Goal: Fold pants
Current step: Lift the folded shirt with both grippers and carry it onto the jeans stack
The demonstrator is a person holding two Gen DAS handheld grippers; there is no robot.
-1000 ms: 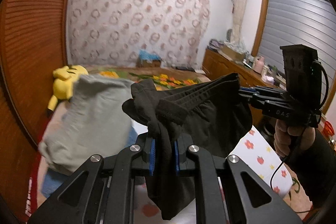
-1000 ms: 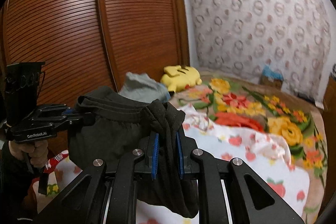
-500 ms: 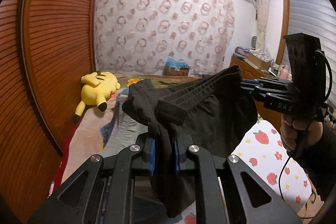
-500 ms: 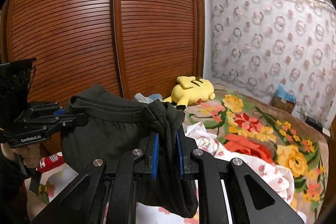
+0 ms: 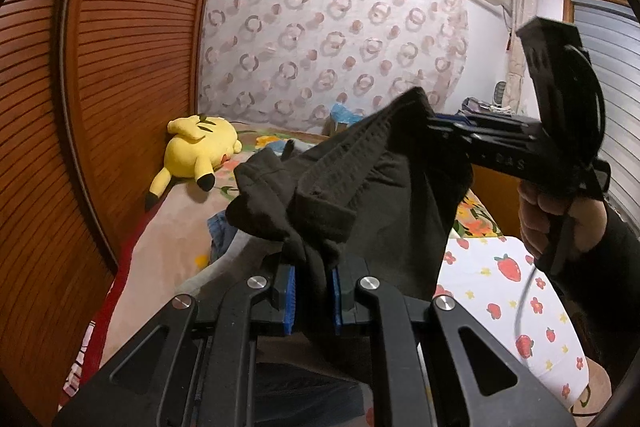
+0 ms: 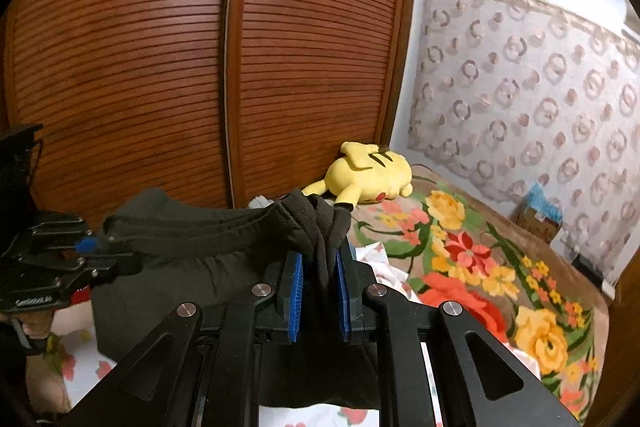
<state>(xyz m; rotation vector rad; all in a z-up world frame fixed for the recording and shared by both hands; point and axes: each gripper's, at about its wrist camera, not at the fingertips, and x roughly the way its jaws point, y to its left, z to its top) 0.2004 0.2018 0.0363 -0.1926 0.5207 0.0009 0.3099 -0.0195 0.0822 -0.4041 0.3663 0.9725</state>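
Observation:
Dark grey pants (image 5: 384,195) hang in the air above the bed, held by the waistband between both grippers. My left gripper (image 5: 312,283) is shut on one end of the waistband; it also shows in the right wrist view (image 6: 86,251). My right gripper (image 6: 320,279) is shut on the other end; it shows in the left wrist view (image 5: 436,125) at the right, with the hand below it. The waistband (image 6: 192,227) is stretched between them and the legs hang down out of sight.
A yellow plush toy (image 5: 200,143) lies on the bed by the brown louvred wardrobe (image 6: 160,67). A floral blanket (image 6: 480,267) and a strawberry-print sheet (image 5: 508,291) cover the bed. Other clothes (image 5: 224,235) lie under the pants. A small box (image 6: 538,215) stands by the patterned curtain.
Both grippers have risen with the pants. The views tilted up, showing more wardrobe and wall. The grey garment seen a second ago has dropped out of view.

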